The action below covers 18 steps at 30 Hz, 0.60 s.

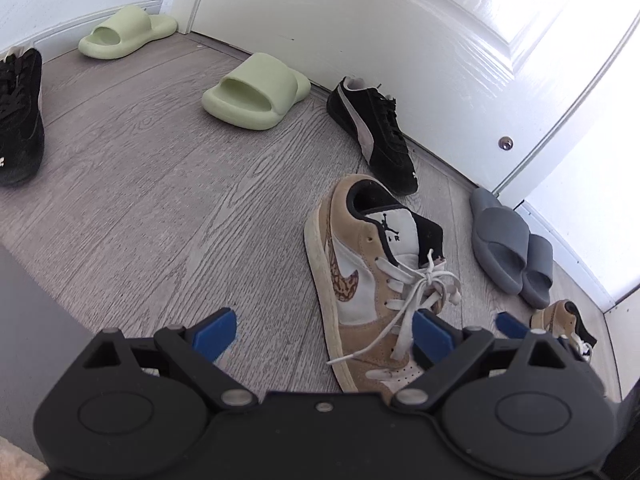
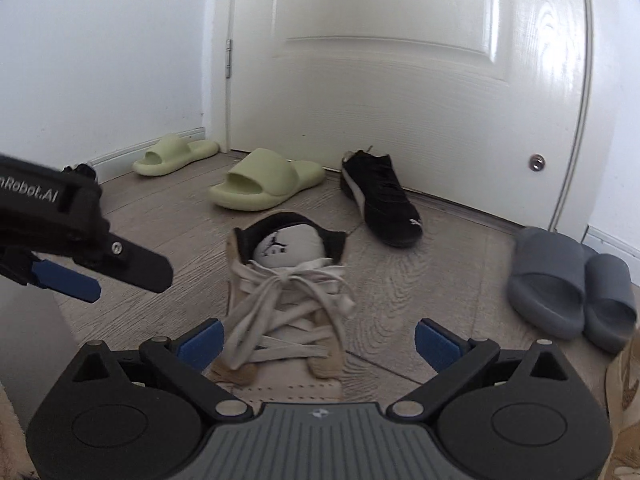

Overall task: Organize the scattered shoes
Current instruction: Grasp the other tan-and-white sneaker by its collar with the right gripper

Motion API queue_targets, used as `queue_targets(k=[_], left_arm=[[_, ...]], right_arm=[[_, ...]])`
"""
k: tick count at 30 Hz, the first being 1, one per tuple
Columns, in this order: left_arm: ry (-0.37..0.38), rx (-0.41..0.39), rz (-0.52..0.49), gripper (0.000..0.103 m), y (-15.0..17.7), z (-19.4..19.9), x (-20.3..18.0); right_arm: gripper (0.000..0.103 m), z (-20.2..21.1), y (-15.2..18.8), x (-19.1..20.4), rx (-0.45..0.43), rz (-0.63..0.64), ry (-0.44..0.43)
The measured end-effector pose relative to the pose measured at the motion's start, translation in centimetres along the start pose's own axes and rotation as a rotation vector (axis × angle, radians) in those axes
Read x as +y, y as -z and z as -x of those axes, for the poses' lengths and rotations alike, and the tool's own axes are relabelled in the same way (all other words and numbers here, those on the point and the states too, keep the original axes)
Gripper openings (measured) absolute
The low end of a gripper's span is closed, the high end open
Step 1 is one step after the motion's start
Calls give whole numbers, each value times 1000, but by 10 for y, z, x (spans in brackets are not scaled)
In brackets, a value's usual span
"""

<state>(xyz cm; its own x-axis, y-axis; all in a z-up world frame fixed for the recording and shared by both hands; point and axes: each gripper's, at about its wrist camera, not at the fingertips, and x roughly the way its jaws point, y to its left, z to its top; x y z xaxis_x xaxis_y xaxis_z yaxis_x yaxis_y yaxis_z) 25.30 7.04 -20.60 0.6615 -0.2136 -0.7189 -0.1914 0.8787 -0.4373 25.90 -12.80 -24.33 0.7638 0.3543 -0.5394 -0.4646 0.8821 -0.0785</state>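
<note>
A tan and white sneaker (image 1: pixel 368 272) with loose white laces lies on the wood floor, heel toward the door. My left gripper (image 1: pixel 324 336) is open just left of its toe, with its right fingertip (image 1: pixel 434 334) over the laces. The same sneaker (image 2: pixel 288 300) sits between the fingers of my open right gripper (image 2: pixel 320 340), which straddles its forefoot without clamping. My left gripper (image 2: pixel 128 284) reaches in from the left. The matching tan sneaker (image 1: pixel 564 320) lies at the far right, partly hidden.
Two pale green slides (image 1: pixel 128 32) (image 1: pixel 256 92) lie near the white door (image 1: pixel 400 20). A black sneaker (image 1: pixel 372 132) rests by the door sill, another black sneaker (image 1: pixel 20 120) at the left edge. Two grey slides (image 1: pixel 508 248) sit side by side at right.
</note>
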Motion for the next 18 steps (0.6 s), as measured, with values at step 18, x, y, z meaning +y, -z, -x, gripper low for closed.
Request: queue_targets(k=[18], left_arm=[[-12, 7, 46, 96, -1, -1, 9]], right_arm=[[86, -55, -6, -7, 136, -179, -49]])
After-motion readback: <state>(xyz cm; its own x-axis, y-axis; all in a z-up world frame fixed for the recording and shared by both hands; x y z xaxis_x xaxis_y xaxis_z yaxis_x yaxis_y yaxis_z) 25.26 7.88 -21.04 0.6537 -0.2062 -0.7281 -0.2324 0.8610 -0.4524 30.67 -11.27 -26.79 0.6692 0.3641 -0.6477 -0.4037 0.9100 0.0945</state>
